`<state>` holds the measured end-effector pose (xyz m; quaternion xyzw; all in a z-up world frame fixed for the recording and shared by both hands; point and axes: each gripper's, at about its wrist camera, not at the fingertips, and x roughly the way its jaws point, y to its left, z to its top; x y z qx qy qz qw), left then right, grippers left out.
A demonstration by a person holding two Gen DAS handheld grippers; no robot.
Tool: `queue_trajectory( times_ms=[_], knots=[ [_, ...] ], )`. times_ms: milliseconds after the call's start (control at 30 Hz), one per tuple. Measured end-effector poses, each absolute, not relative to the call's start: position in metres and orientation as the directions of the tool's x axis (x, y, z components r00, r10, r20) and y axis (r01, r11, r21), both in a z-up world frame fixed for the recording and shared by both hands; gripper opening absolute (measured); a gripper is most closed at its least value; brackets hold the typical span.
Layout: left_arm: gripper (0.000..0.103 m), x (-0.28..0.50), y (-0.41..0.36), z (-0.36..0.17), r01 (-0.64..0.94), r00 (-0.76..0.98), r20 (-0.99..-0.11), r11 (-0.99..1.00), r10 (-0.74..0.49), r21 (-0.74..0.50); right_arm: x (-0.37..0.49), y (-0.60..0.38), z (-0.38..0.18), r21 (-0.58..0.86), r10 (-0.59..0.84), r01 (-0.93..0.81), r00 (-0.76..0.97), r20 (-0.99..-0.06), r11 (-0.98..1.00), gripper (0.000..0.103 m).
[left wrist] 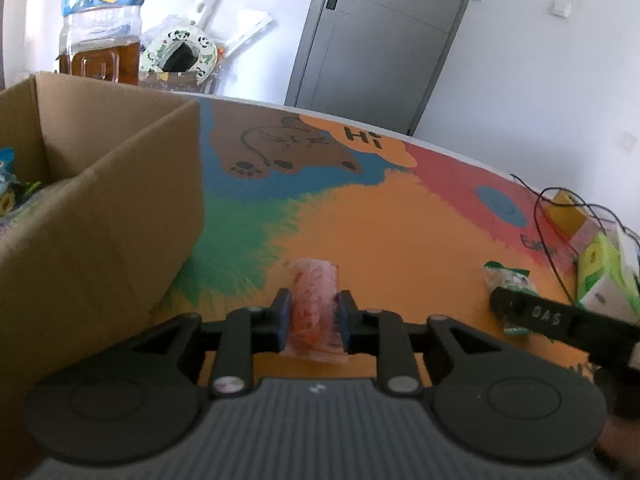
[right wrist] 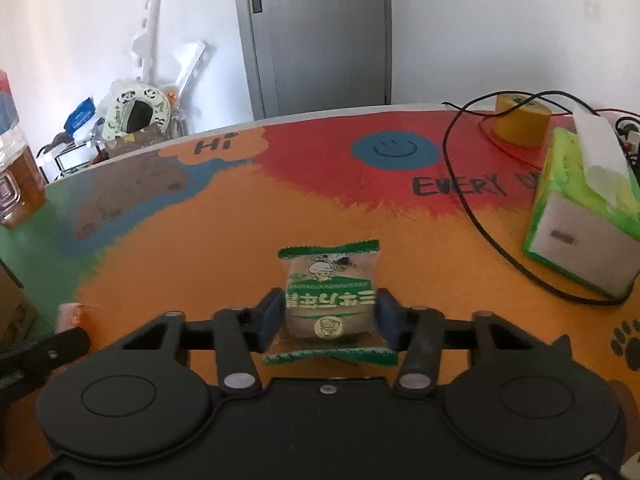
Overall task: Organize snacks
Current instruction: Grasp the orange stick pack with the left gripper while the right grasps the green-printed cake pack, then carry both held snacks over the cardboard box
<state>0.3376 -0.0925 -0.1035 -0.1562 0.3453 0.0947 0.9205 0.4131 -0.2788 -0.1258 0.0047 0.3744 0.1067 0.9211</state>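
My left gripper is shut on an orange snack packet, held just above the colourful table mat. A cardboard box stands to its left with blue and green snack bags inside. My right gripper is shut on a green-and-clear snack packet. That packet also shows in the left wrist view, behind the black right finger. The orange packet shows at the left edge of the right wrist view.
A green tissue box and a yellow tape roll stand at the right, with a black cable looping across the mat. A bottle of amber liquid stands far left. Clutter and a grey door lie beyond the table.
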Motion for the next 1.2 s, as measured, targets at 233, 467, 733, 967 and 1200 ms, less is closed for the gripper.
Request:
queue_trajectory(
  times_ms=[233,467,733,967,1200],
  knots=[
    [0.021,0.329,-0.094,-0.104,-0.268,0.753,-0.654,0.94,0.067,-0.212,0.385,-0.289,-0.12,0.163,0.259,-0.204,0.675,-0.691,0.965,0.049],
    [0.019,0.306,-0.098,-0.103,-0.245,0.771,-0.635,0.94,0.039,-0.24,0.356,-0.296,-0.107,0.283,0.352,-0.215,0.662,-0.662,0.935,0.049],
    [0.018,0.277,-0.092,-0.097,-0.234,0.797,-0.604,0.925,0.007,-0.298,0.324,-0.292,-0.085,0.281,0.383,-0.263,0.687,-0.617,0.923,0.049],
    [0.018,0.255,-0.091,-0.074,-0.204,0.835,-0.549,0.923,-0.009,-0.325,0.305,-0.284,-0.068,0.303,0.425,-0.3,0.697,-0.578,0.904,0.049],
    [0.018,0.239,-0.087,-0.046,-0.191,0.864,-0.504,0.925,0.0,-0.327,0.29,-0.27,-0.046,0.304,0.463,-0.351,0.709,-0.532,0.886,0.049]
  ],
)
